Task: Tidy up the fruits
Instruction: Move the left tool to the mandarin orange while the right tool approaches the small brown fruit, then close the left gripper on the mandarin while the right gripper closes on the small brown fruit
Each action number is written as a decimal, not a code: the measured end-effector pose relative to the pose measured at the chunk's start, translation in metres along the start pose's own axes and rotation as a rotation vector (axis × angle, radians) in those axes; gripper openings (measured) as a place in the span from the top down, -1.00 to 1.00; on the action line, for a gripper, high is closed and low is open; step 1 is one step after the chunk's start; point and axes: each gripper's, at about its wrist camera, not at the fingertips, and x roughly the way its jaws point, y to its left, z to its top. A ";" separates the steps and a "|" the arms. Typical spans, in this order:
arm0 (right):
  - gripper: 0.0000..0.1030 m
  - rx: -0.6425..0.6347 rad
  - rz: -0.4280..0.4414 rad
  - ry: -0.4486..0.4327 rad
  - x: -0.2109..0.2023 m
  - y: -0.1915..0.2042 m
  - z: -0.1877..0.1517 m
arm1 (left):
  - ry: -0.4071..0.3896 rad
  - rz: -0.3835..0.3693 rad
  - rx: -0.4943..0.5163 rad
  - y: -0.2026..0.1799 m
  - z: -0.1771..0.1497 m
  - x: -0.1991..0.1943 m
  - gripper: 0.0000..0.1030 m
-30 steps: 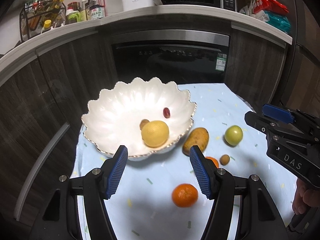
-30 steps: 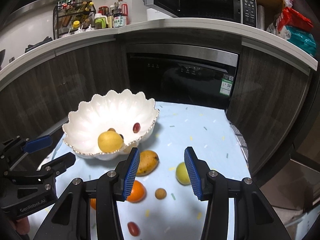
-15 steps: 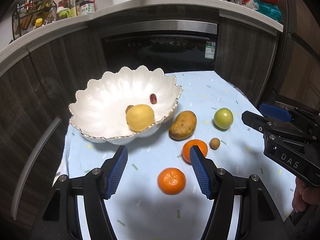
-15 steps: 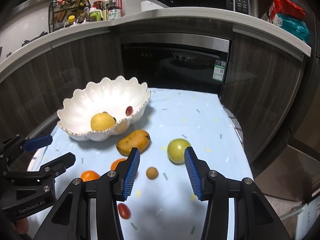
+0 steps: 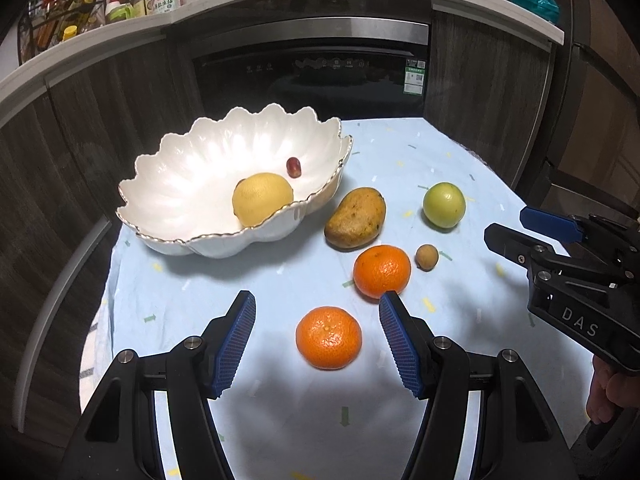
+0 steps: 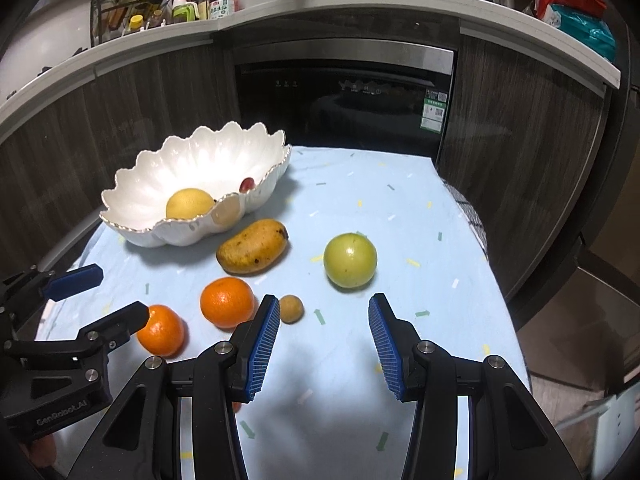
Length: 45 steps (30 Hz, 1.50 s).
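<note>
A white scalloped bowl (image 5: pixel 180 184) (image 6: pixel 132 196) holds a yellow lemon (image 5: pixel 262 199) and a red grape (image 5: pixel 293 167). On the light-blue cloth lie a mango (image 5: pixel 356 217) (image 6: pixel 253 251), a green apple (image 5: pixel 444 205) (image 6: pixel 350 260), two tangerines (image 5: pixel 329 337) (image 5: pixel 382 271) and a small brown longan (image 5: pixel 427 257) (image 6: pixel 291 309). My left gripper (image 5: pixel 318 312) is open, with the near tangerine just ahead between its fingers. My right gripper (image 6: pixel 324 316) is open, just short of the green apple.
The table's cloth (image 5: pixel 280 412) ends at dark cabinets and an oven (image 5: pixel 312 72) behind. A counter above carries bottles (image 6: pixel 160 4) and a microwave. The table's right edge (image 6: pixel 496 280) drops off beside the apple.
Both grippers have drawn back and lowered from the bowl toward the loose fruit. The left now frames the near tangerine; the right faces the green apple. Both stay open.
</note>
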 end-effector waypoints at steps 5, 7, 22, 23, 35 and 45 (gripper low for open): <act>0.08 -0.013 0.005 0.011 0.009 0.001 -0.003 | 0.014 0.010 -0.012 0.001 -0.006 0.009 -0.23; 0.08 -0.021 0.010 0.015 0.013 0.002 -0.004 | 0.025 0.011 -0.015 0.001 -0.008 0.013 -0.23; 0.08 -0.044 0.040 0.059 0.040 0.008 -0.006 | 0.063 0.008 -0.028 0.000 -0.017 0.037 -0.23; 0.08 -0.044 0.041 0.062 0.042 0.008 -0.006 | 0.066 0.008 -0.029 0.001 -0.017 0.038 -0.23; 0.08 -0.053 0.046 0.092 0.064 0.012 -0.005 | 0.096 -0.010 -0.038 -0.001 -0.023 0.057 -0.09; 0.11 -0.049 0.074 0.110 0.079 0.018 -0.005 | 0.108 -0.032 -0.043 -0.003 -0.022 0.063 0.09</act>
